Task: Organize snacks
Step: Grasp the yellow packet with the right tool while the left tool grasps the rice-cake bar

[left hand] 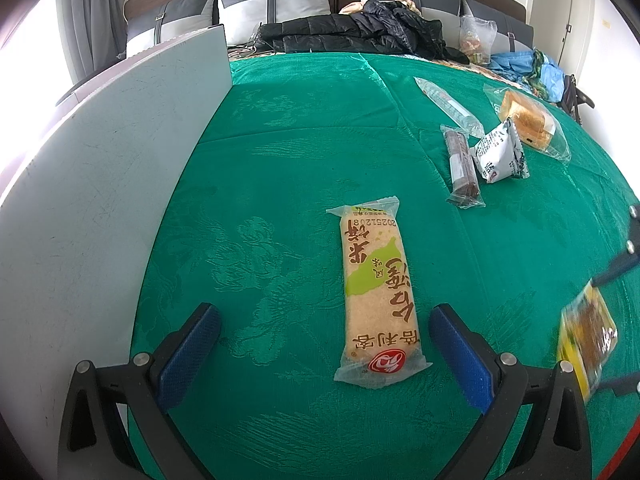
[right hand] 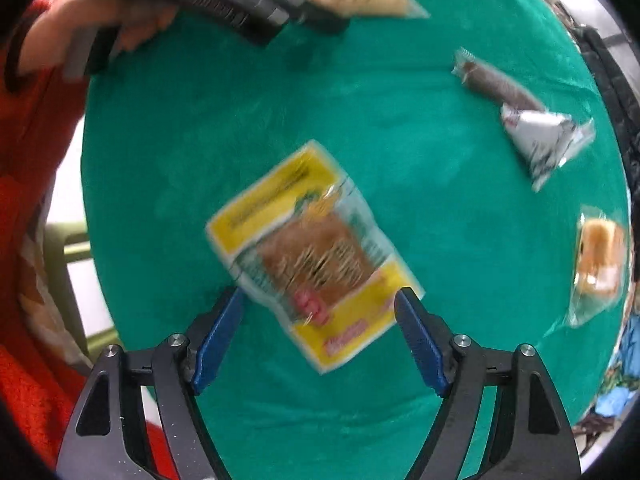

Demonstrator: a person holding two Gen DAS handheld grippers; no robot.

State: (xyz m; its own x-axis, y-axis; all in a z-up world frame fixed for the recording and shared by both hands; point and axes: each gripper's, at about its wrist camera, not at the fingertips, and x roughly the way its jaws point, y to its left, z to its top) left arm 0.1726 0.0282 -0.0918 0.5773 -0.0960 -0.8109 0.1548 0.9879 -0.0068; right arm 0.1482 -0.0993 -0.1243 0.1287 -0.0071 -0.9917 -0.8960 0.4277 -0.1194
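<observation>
Yellow crinkly snack packet (right hand: pixel 316 256) flat on green tablecloth (right hand: pixel 240 120), framed by right gripper (right hand: pixel 318 308).
Wide open, empty; likely light, slippery film, crushable contents, so pinch across short sides, gently.

A shiny green patterned cloth (left hand: pixel 280 160) covers the middle. A flat grey board (left hand: pixel 100 168) stands at the left. A black puffy jacket (left hand: pixel 360 32) lies along the top.

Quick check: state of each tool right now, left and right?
Left tool: open, holding nothing; the rice cracker packet lies between its fingers, untouched.
Right tool: open, empty, above the yellow snack packet.
</observation>
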